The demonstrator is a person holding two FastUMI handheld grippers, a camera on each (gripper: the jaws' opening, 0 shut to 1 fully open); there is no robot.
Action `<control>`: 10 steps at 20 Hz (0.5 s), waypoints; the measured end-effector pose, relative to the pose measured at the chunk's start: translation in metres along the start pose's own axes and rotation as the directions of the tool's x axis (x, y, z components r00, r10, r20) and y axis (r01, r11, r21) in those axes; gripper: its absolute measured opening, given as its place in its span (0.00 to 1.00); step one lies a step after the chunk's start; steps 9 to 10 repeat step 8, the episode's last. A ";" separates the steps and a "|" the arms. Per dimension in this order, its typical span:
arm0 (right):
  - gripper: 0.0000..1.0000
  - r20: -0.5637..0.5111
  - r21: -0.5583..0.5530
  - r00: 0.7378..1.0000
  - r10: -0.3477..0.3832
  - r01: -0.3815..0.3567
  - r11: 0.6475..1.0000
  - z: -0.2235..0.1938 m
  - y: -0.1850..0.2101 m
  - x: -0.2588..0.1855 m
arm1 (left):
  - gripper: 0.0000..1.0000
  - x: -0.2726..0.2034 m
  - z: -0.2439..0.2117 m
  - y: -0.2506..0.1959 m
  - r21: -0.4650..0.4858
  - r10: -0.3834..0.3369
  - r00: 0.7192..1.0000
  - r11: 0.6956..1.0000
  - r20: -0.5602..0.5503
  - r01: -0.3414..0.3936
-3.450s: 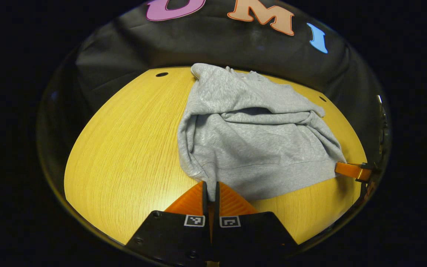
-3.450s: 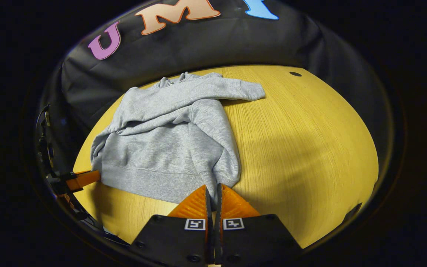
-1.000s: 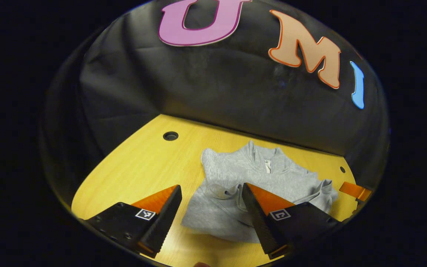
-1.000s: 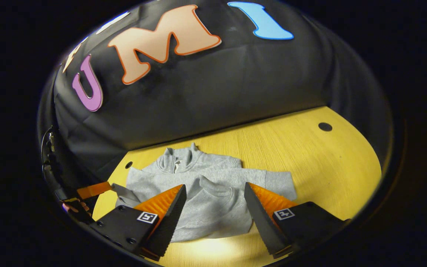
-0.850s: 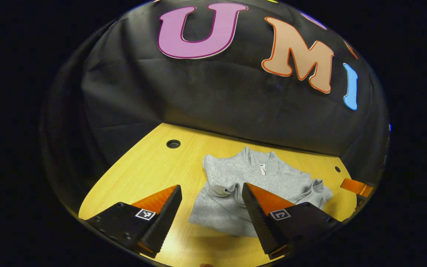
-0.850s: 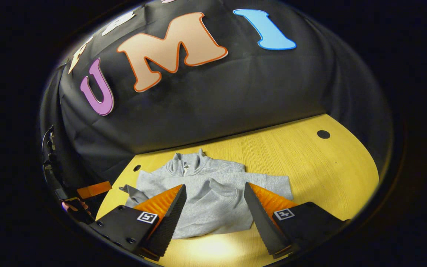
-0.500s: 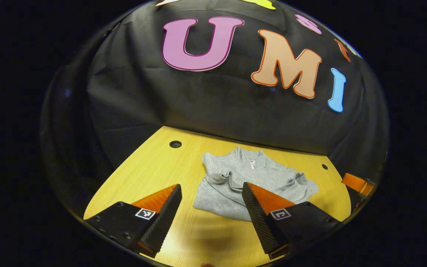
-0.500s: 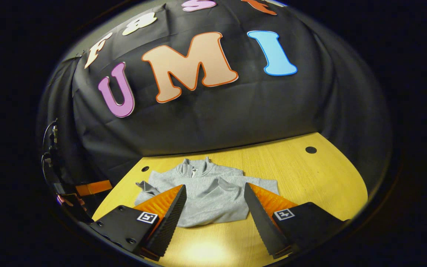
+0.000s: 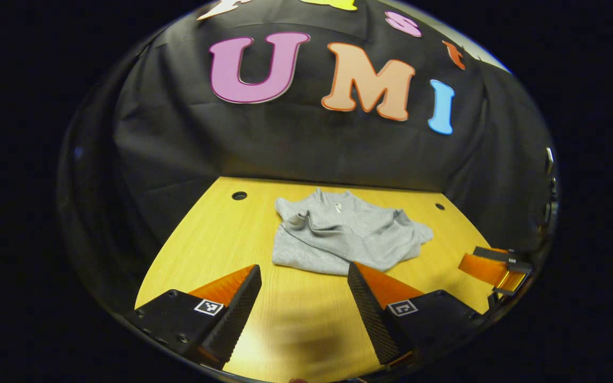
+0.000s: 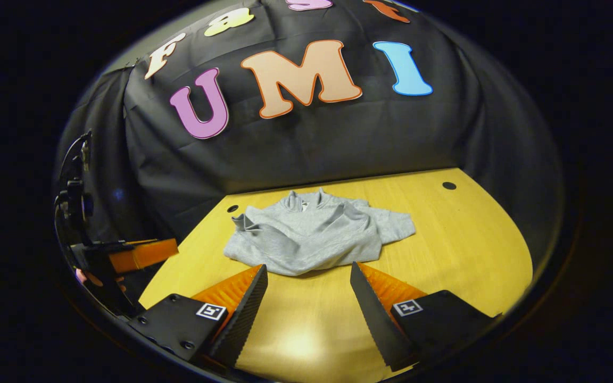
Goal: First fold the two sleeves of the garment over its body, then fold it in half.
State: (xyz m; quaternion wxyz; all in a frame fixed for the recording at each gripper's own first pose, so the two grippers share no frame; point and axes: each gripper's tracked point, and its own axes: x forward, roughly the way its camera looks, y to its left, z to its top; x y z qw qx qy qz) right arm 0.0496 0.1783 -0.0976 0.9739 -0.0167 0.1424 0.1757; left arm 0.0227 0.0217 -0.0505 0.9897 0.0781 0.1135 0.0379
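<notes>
The folded grey sweatshirt [image 9: 346,236] is seen lying mid-bench [image 9: 205,239], apart from both grippers, left [image 9: 301,298] and right [image 10: 306,298], jaws spread and empty. The loosely stacked layers could slump open if nudged.

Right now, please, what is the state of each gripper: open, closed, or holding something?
Left gripper: open, holding nothing, short of the folded grey garment.
Right gripper: open, holding nothing, also short of it.

The grey garment [image 9: 346,238] [image 10: 312,234] lies folded in half on the wooden table, collar toward the back wall, one sleeve cuff sticking out sideways
</notes>
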 end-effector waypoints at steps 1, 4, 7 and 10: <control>0.94 0.004 -0.007 1.000 0.001 -0.001 1.000 -0.001 0.003 -0.002 | 0.95 0.000 -0.007 -0.003 0.004 -0.011 1.000 1.000 -0.018 0.012; 0.97 0.038 -0.024 0.999 0.013 -0.012 1.000 0.009 0.018 -0.004 | 0.95 -0.004 -0.012 -0.016 -0.006 -0.060 0.998 0.998 -0.033 0.059; 0.98 0.046 -0.015 0.999 0.011 -0.010 1.000 0.012 0.021 -0.004 | 0.95 -0.004 -0.002 -0.016 0.027 -0.067 0.998 0.997 -0.007 0.067; 0.98 0.050 -0.016 0.999 0.008 -0.007 1.000 0.012 0.021 -0.005 | 0.95 -0.002 -0.002 -0.016 0.035 -0.071 0.997 0.997 -0.007 0.071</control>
